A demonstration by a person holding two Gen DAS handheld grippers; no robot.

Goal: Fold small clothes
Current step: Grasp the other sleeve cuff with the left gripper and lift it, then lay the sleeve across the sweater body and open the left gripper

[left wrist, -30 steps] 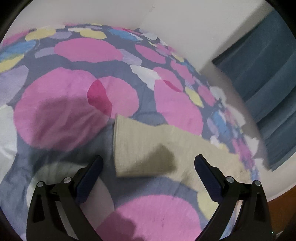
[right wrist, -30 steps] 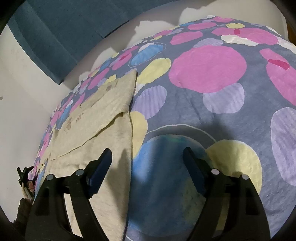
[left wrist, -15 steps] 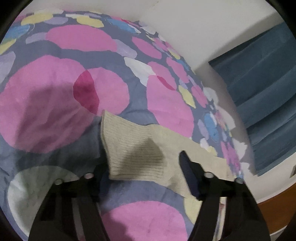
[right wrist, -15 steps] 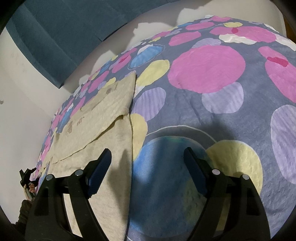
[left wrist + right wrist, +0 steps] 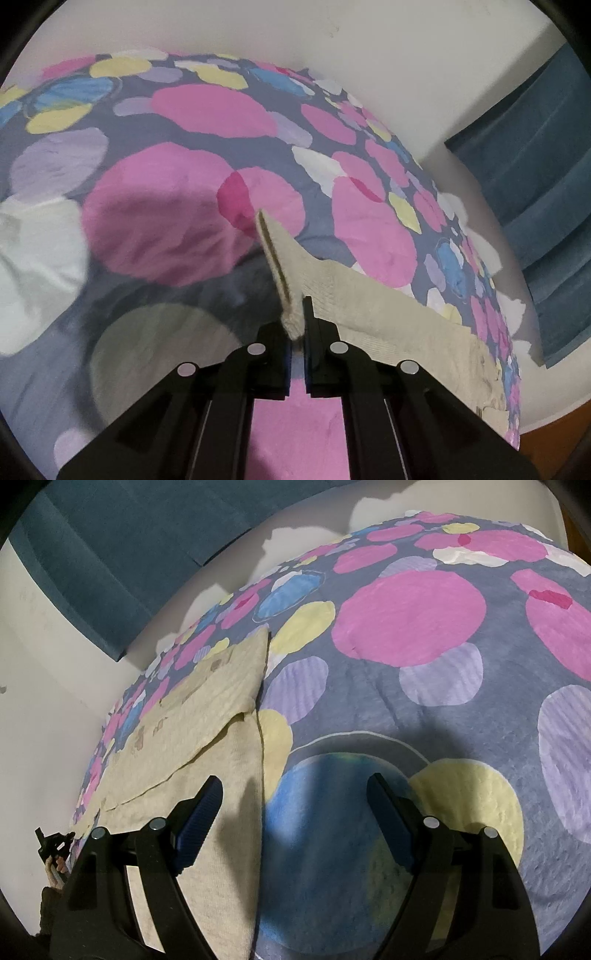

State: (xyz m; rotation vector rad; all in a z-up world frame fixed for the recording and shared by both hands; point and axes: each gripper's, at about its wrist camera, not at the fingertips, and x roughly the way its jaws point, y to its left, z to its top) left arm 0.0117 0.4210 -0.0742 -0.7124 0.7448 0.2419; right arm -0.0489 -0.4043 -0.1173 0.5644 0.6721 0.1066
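Observation:
A small beige knit garment [image 5: 373, 295] lies on a spotted bedspread [image 5: 184, 236]. My left gripper [image 5: 298, 317] is shut on the garment's ribbed end and holds that edge raised, standing on its side above the bedspread. In the right wrist view the same beige garment [image 5: 207, 723] lies flat at the left, partly folded over itself, with small brown prints. My right gripper [image 5: 295, 812] is open and empty, hovering over the garment's right edge and a blue circle of the bedspread [image 5: 461, 709].
White walls [image 5: 369, 55] run behind the bed. A blue curtain [image 5: 546, 192] hangs at the right in the left view and at the top left in the right view [image 5: 110, 554]. A dark object [image 5: 51, 849] lies beside the bed at far left.
My left gripper moved in, closed on the garment's ribbed end and lifted it. My right gripper stayed open and hardly moved.

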